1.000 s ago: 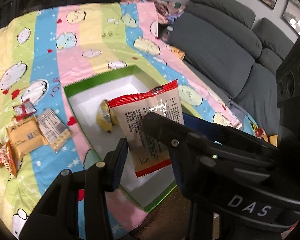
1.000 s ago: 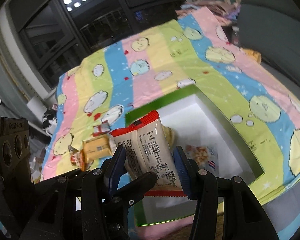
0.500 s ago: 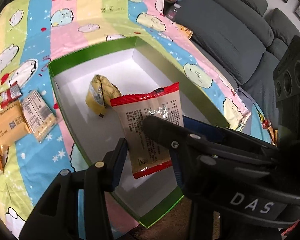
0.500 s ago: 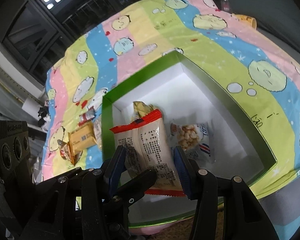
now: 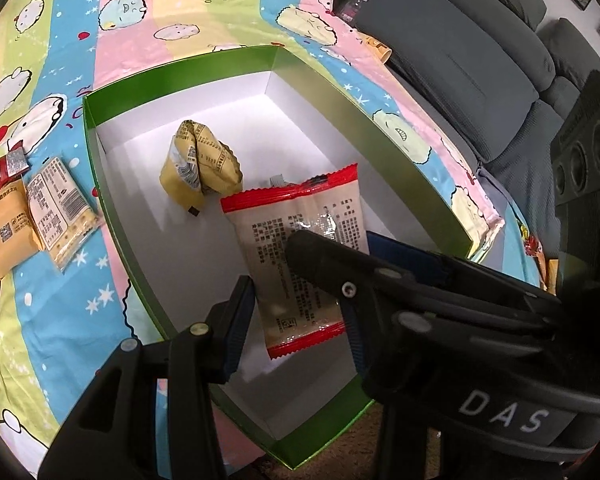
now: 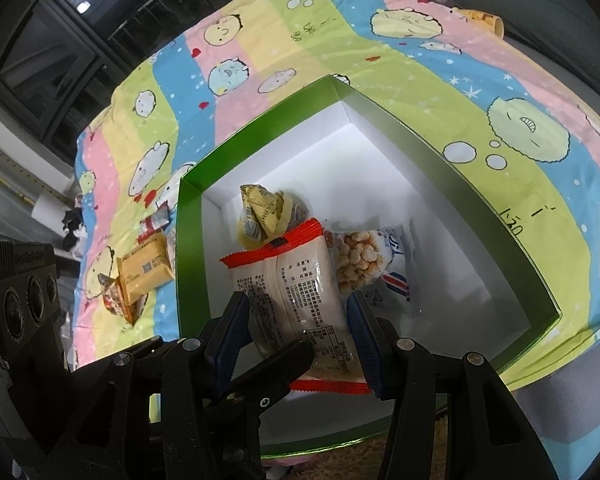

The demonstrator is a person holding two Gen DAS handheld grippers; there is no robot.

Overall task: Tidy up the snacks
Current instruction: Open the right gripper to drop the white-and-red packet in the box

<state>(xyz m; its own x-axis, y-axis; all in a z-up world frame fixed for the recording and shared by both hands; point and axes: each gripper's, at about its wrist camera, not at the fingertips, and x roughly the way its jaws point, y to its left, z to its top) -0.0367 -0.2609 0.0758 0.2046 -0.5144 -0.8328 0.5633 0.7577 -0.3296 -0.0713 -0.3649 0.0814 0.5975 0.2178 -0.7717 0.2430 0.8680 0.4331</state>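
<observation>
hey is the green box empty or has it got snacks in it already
Not empty. The green box already holds a yellow packet and a clear bag of puffed balls on its white floor.

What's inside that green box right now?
Inside the green box: a yellow packet and a bag of puffed balls. The red-edged packet held above hides some of the floor.

The red-edged beige snack packet (image 5: pixel 300 236) is showing glossy plastic film, glinting along its seam. The green-walled white cardboard box (image 5: pixel 380 120) is presenting a satin outer wall and matt white interior. The striped cartoon-print cloth (image 5: pixel 52 300) is looking soft and matt. The grey sofa (image 5: pixel 460 60) is showing woven fabric.
</observation>
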